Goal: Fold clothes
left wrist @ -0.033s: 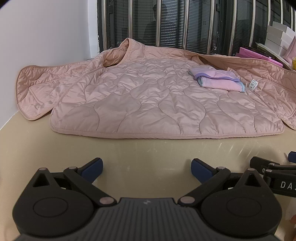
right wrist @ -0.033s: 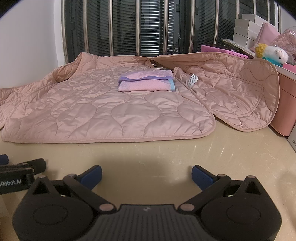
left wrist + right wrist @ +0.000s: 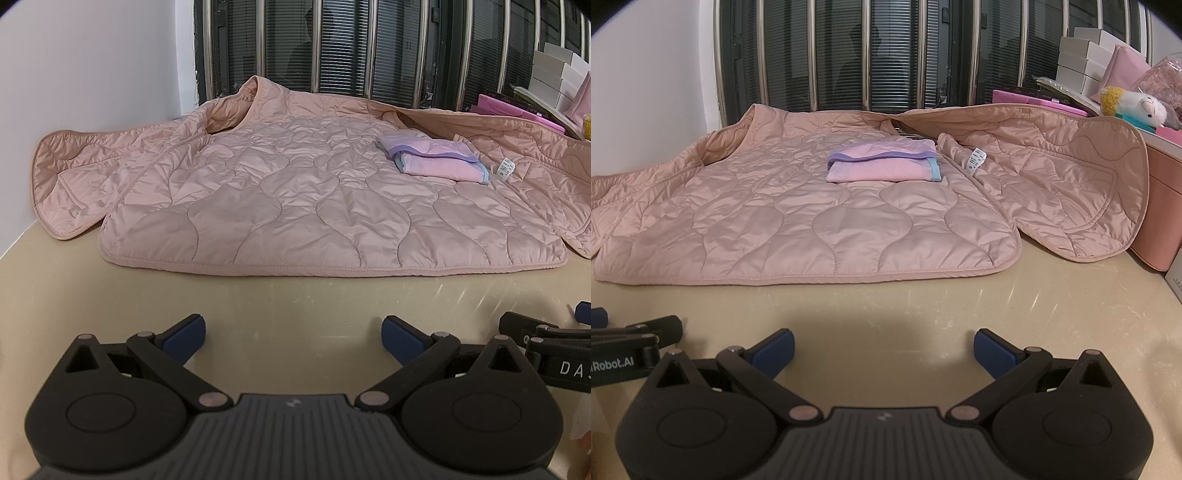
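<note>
On the jacket (image 3: 295,206) lies a folded cloth (image 3: 436,162); both grippers (image 3: 291,332) (image 3: 884,341) gape, empty.

A wide strip of bare beige surface (image 3: 886,299) is being left open between both sets of spread fingers and the near hem of the pink quilted jacket (image 3: 295,199), which is covering most of the far surface. Passage on the left is being closed by the white wall (image 3: 92,92), at the back by the barred window (image 3: 868,55), and on the right by a pink box (image 3: 1156,206) with stacked boxes (image 3: 1086,59) behind it. A folded pink cloth (image 3: 882,166) is lying on the jacket.
</note>
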{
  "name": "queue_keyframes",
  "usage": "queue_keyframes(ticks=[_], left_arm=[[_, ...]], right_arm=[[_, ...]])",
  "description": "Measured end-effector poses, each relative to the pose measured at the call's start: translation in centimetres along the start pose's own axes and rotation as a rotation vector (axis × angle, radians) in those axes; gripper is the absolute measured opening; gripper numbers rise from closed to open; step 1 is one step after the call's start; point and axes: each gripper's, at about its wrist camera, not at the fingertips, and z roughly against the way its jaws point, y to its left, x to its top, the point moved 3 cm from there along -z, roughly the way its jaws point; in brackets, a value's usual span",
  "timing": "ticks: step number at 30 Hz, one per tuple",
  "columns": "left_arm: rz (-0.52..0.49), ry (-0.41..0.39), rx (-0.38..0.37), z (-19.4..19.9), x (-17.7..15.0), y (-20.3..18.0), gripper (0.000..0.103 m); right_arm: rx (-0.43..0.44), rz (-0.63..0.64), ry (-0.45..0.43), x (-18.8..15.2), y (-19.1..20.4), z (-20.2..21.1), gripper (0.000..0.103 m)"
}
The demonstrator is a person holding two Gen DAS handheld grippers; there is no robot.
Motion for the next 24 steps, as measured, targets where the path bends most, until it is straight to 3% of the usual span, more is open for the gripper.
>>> queue_keyframes(ticks=[24], left_arm=[[0.001,0.000,0.009,0.31,-0.02,-0.09,0.103]], right_arm=[[0.001,0.000,-0.002,-0.11,0.04,0.06,0.103]])
